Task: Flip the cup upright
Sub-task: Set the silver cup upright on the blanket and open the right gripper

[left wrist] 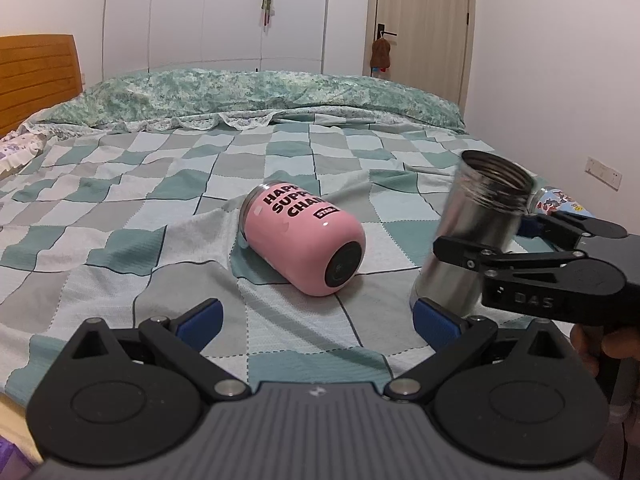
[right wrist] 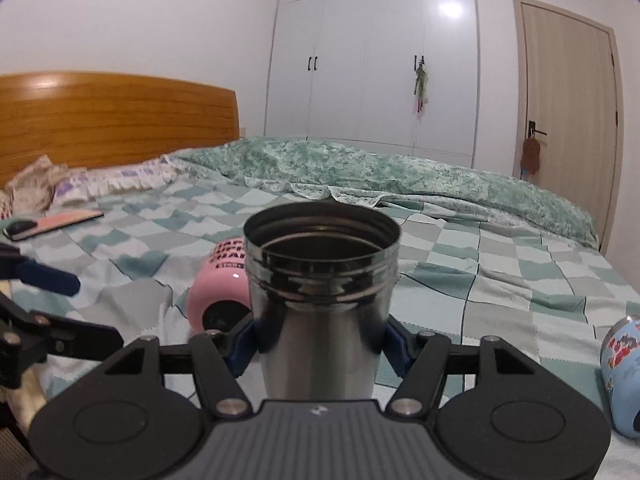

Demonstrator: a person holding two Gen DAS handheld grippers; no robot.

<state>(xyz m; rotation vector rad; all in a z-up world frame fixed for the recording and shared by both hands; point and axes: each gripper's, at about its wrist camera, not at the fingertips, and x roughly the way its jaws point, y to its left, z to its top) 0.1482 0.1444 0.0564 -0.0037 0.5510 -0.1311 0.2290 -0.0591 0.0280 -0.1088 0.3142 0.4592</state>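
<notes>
My right tongs (right wrist: 320,346) clamp the open-mouthed steel cup (right wrist: 320,300) nearly upright; next, seat it on the checkered bed (right wrist: 500,280). Left tongs (left wrist: 316,320) gape empty.

Both low over the bed (left wrist: 160,184), facing the wardrobe (right wrist: 372,64). Right nearer the steel cup (right wrist: 320,300). Shared: pink cup (left wrist: 304,236).

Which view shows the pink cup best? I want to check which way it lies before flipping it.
The left wrist view: the pink cup lies on its side in full sight on the bed, dark base toward the camera. In the right wrist view the steel cup held by the right gripper hides most of it.
</notes>
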